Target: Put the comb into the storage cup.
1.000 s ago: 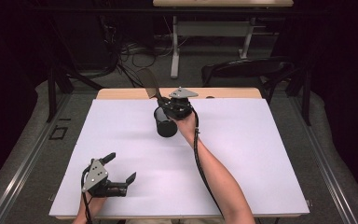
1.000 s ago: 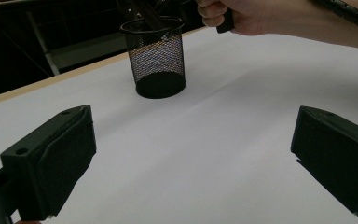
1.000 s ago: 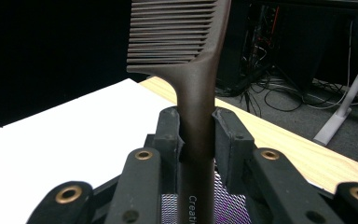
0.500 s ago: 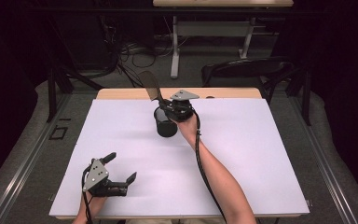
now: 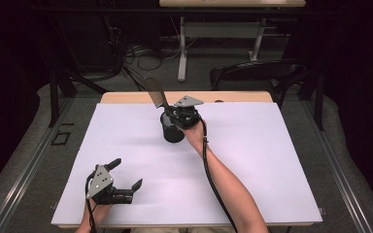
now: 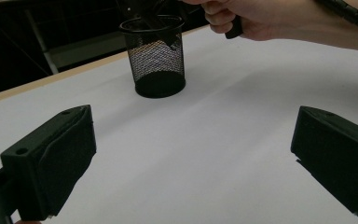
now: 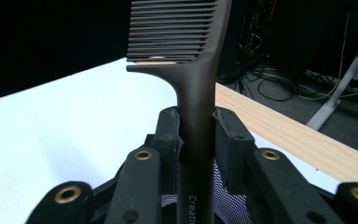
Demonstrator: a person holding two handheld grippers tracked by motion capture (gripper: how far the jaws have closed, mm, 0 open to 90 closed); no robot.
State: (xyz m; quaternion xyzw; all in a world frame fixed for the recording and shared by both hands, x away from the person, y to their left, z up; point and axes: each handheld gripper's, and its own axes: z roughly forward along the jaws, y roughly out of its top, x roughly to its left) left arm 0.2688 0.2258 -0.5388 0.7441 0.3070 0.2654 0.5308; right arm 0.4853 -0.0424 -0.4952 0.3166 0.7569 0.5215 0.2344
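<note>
A dark brown comb (image 7: 193, 70) stands upright between my right gripper's (image 7: 196, 126) pads, which press on its handle. In the high view the comb (image 5: 155, 92) sticks up and to the left from the right gripper (image 5: 172, 109), directly over a black mesh cup (image 5: 173, 132) at the middle back of the white sheet. The comb's lower end reaches into the mesh cup (image 6: 158, 60), seen in the left gripper view. My left gripper (image 5: 125, 174) rests near the front left of the sheet, open, with nothing between its jaws.
The white sheet (image 5: 272, 165) covers most of a wooden table (image 5: 243, 97), whose bare strip runs along the back edge. Beyond the table lie a dark chair (image 5: 257, 73), floor cables (image 5: 141, 53) and a desk leg (image 5: 182, 48).
</note>
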